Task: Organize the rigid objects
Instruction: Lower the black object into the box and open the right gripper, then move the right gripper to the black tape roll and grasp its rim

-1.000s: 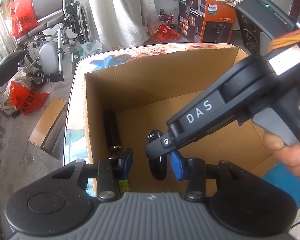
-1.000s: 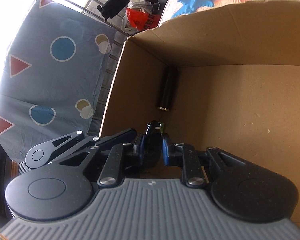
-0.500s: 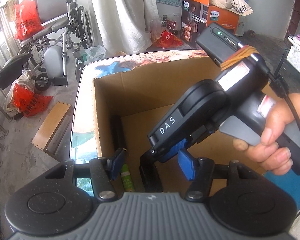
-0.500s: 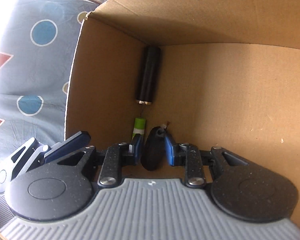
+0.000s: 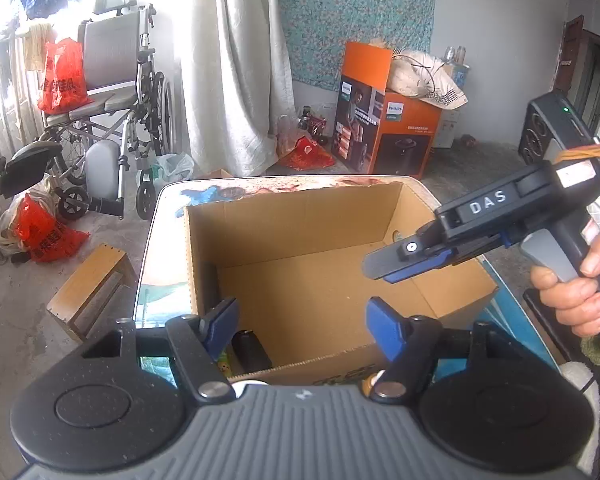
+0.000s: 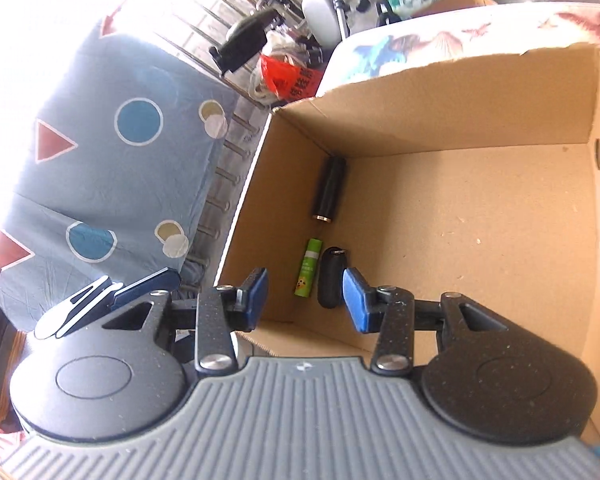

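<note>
An open cardboard box (image 5: 300, 216) (image 6: 440, 120) stands on a table covered with a sea-creature cloth. Along its left wall lie a black cylinder (image 6: 329, 190), a green tube (image 6: 309, 267) and a black oval case (image 6: 332, 278). The case (image 5: 250, 350) and the tube (image 5: 224, 364) also show past the box's near wall. My right gripper (image 6: 306, 294) (image 5: 384, 270) hangs above them, its jaws opening, the pads touching nothing. My left gripper (image 5: 302, 324) hovers over the box's near edge, jaws opening and nothing between them. Its fingertip (image 6: 140, 288) shows at left.
A person's hand (image 5: 580, 280) holds the right gripper at the box's right. Around the table stand a wheelchair (image 5: 108, 92), an orange appliance carton (image 5: 384, 128), a low wooden stool (image 5: 88, 280) and red bags (image 5: 40, 232). A patterned blue sheet (image 6: 112, 152) hangs left of the box.
The right gripper let go of the black oval case, which now lies beside the green tube. Both grippers lifted and drew back from the box, and both jaws widened.
</note>
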Motion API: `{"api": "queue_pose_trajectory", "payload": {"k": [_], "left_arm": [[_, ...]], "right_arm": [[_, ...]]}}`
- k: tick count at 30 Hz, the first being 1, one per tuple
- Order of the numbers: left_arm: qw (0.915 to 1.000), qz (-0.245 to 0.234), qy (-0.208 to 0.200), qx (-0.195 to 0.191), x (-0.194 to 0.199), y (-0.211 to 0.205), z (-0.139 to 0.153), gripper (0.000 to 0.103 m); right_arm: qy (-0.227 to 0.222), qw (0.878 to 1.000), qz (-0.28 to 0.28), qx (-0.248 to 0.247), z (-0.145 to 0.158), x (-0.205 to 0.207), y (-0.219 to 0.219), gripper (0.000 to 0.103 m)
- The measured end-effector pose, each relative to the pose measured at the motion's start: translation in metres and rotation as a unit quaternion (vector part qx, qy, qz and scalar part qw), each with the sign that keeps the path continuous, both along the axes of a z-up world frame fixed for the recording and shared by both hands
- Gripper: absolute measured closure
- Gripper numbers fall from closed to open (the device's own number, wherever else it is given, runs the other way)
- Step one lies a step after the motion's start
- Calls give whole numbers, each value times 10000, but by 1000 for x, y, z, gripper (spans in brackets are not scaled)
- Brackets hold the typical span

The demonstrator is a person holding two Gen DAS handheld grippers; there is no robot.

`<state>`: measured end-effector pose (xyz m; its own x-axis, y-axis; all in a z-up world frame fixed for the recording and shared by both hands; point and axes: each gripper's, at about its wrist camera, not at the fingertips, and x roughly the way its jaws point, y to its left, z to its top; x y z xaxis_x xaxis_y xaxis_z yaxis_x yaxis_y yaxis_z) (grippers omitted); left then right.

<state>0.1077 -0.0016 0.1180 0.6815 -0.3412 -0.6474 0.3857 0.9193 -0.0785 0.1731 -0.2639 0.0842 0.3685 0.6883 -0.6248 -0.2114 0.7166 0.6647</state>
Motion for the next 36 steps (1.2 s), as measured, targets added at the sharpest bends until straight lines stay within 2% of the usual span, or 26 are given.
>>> {"api": "queue_pose_trajectory", "payload": {"k": [3, 6, 9, 12, 14, 17, 20, 24, 26, 28, 31, 36], "left_arm": [[9996, -168, -16, -206, -25, 0, -6, 23], [9990, -333, 102, -291, -42, -6, -22, 17], [9978, -582, 308, -114, -58, -25, -53, 16], [9962, -729, 441, 164, -71, -44, -84, 16], [9948, -790, 497, 413, -77, -57, -102, 17], [9917, -861, 428, 849, -84, -80, -124, 17], [9865, -1009, 168, 1281, -89, -100, -135, 18], [9757, -1235, -227, 1793, -96, -123, -145, 21], [9729, -1307, -262, 1887, -97, -130, -148, 21], [9723, -1362, -154, 1892, -92, -136, -151, 24], [9718, -1406, -28, 1895, -88, -141, -157, 27], [9690, -1456, 34, 1994, -83, -148, -160, 28]], "right_arm": [[-488, 9984, -270, 61, 20, -56, -31, 60], [-783, 9954, -547, 26, 18, -107, -51, 59], [-821, 9927, -885, -41, -1, -149, -63, 59], [-720, 9902, -1195, -61, -35, -177, -63, 59], [-745, 9877, -1341, -308, -62, -188, -52, 59], [-702, 9848, -1488, -565, -91, -196, -39, 59], [-652, 9847, -1474, -665, -111, -195, -28, 60], [-736, 9836, -1221, -1106, -120, -186, -15, 65], [-762, 9828, -1073, -1294, -122, -180, -11, 78], [-918, 9806, -914, -1472, -120, -179, -10, 84], [-1041, 9784, -668, -1656, -120, -172, -6, 89], [-1054, 9766, -496, -1807, -116, -166, -8, 90]]}}
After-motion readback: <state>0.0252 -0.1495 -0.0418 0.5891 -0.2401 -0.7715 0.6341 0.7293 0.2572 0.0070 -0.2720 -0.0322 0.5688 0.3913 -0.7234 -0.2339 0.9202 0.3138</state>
